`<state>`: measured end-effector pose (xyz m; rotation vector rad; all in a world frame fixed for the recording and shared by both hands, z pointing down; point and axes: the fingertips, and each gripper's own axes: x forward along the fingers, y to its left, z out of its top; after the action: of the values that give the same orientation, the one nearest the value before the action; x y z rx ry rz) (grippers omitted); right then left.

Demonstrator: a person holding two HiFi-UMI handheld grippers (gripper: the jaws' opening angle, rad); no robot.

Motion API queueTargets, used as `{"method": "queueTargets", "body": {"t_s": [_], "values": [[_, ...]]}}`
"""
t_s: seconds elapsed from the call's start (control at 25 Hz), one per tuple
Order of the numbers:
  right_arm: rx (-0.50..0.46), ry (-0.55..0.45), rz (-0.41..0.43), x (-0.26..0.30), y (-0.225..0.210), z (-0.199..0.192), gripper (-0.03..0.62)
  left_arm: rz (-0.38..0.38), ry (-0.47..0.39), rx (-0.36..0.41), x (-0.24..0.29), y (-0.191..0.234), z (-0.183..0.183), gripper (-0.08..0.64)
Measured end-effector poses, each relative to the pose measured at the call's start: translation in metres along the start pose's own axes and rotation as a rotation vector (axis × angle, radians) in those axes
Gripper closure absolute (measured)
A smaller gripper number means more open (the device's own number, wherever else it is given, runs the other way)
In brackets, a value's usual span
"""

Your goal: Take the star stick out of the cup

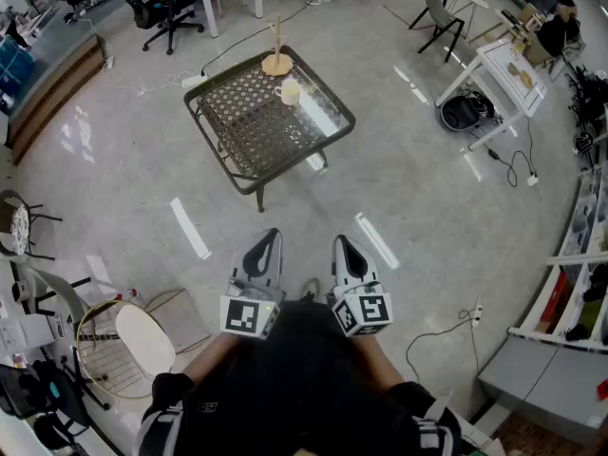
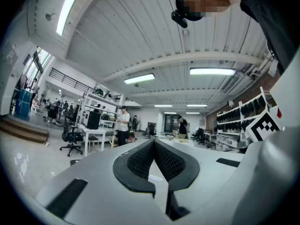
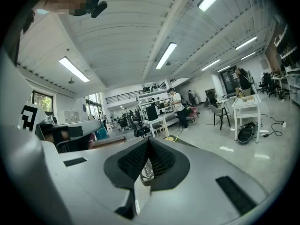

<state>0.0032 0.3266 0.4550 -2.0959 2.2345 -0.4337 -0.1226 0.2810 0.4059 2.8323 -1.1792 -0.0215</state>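
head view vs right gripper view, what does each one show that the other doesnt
Only the head view: the cup and a wooden stand, on the mesh table ahead across the room; the star stick is too small to make out. Only the right gripper view: the ceiling lights and a person standing by a desk. Both: the right gripper, jaws together with nothing held, and the shiny floor.

We see open floor (image 1: 285, 218) ahead up to the counter (image 1: 242, 126); a cup (image 1: 291, 91) and a wooden stand (image 1: 276, 60) crowd its far corner.
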Motion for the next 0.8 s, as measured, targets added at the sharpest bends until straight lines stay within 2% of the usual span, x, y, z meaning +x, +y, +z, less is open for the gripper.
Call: {"method": "queueTargets", "body": {"t_s": [0.36,0.8], "values": [[-0.007,0.002,0.024,-0.007,-0.006,0.005,0.582,0.013,-0.039,-0.042,0.0,-0.015,0.005,0.544],[0.031,-0.023,0.059,-0.023,-0.03,0.014,0.583,0.034,-0.016,-0.007,0.005,-0.044,0.001,0.545]]}}
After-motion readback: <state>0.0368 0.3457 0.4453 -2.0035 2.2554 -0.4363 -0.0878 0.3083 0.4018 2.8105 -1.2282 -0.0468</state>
